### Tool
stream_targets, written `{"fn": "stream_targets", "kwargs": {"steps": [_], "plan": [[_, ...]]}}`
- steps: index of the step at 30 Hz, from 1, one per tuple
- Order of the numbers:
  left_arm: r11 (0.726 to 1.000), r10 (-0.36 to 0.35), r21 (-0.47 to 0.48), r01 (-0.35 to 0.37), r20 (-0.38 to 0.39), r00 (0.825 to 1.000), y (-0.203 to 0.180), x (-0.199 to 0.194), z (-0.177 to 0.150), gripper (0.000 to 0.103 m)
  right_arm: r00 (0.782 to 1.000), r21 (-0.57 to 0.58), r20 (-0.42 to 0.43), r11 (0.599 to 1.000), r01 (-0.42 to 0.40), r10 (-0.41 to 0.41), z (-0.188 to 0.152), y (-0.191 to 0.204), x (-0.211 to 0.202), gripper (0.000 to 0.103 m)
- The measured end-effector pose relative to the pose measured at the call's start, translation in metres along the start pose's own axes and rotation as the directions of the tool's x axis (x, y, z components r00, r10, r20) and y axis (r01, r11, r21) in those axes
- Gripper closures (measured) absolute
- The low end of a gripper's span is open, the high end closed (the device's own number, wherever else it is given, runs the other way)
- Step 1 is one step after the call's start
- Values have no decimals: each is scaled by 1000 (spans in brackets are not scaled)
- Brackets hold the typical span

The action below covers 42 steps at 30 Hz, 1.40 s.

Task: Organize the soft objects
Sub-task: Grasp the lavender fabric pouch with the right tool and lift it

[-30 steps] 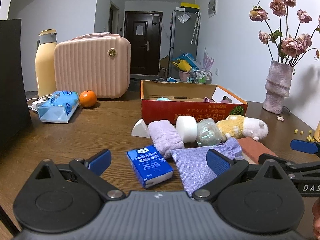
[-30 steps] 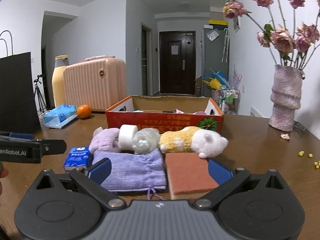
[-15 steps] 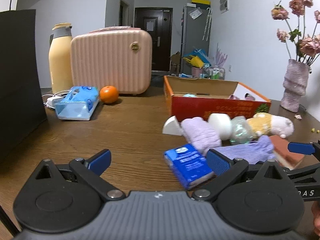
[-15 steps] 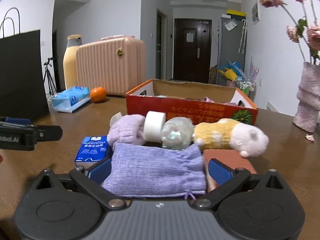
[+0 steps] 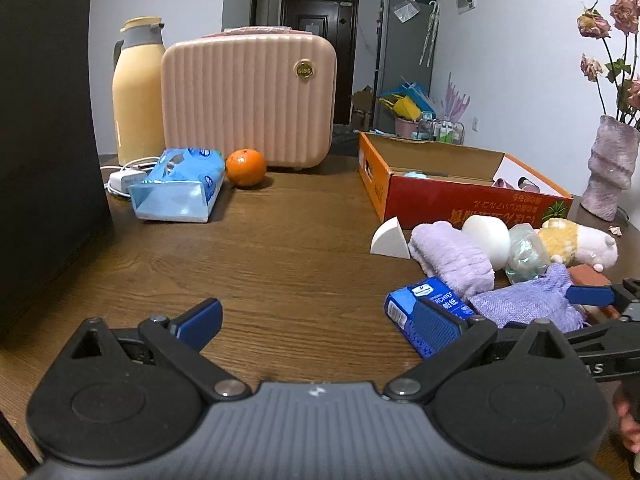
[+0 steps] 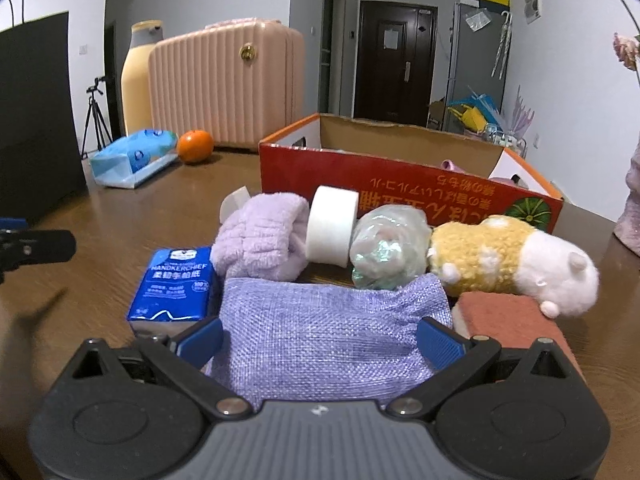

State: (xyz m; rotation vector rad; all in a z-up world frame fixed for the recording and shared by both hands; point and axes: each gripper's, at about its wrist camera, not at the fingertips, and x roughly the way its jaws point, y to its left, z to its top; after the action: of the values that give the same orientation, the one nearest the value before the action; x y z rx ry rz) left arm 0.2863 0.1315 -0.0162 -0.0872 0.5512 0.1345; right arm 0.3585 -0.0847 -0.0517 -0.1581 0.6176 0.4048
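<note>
Barely started, I'd say: the red cardboard box already has a couple of small things inside (something pale blue, something pink, can't tell what exactly), but the whole pile of soft stuff sits on the wooden table in front of it. That's the lilac fabric pouch, the fluffy purple towel roll, a white foam roll, a crinkly plastic-wrapped bundle, the yellow-and-white plush toy, a reddish sponge and a blue handkerchief tissue pack. The right gripper is wide open with the pouch lying right between its blue pads, one pad at each side of the cloth, but nothing's pinched yet, so that looks like the first pick. The left gripper is also spread wide, empty, over bare table to the left of the pile. Compared to a second ago, the right one has pushed forward from sitting back in front of the pouch and sponge to straddling the pouch, and the left has swung away leftward, so the pile now sits off at its right edge.
</note>
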Motion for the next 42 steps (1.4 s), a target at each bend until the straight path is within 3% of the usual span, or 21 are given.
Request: {"fn": "stream_targets", "kwargs": {"steps": [9,20,23,25,27,28,31,42], "plan": [[1000,-15,-6,15,-8,1000,0,0,-1,0,999,32,-38,999,-37,38,0,-5,12,0],[1000,-11,-11,11,-14,1000,1,1,0,0,998,-31,-50,999,-36,34,-4,3,11,6],[1000,-12,-9,12,-17,1000,1,2,-1,0,998,-25,-44,999,-42,41,-3,1,9,18],[1000,-10,-8,10,-14,1000,0,2,-1,0,998,-32,-36,998,-60,59,-3,2,6,38],[1000,-9,-10,9,-9,1000,-1,2,-1,0,997,-43,-30,996,-74,72,-4,4,4,44],[1000,-7,-10,7,-7,1000,-1,3,-1,0,997,-47,-26,996,-71,69,-4,5,3,52],[1000,-1,-13,1,-4,1000,-2,5,-2,0,998,-30,-13,997,-69,68,-2,2,1,56],[999,18,-41,-18,-2,1000,-14,11,-2,0,988,29,137,997,-75,70,4,-14,-33,57]]}}
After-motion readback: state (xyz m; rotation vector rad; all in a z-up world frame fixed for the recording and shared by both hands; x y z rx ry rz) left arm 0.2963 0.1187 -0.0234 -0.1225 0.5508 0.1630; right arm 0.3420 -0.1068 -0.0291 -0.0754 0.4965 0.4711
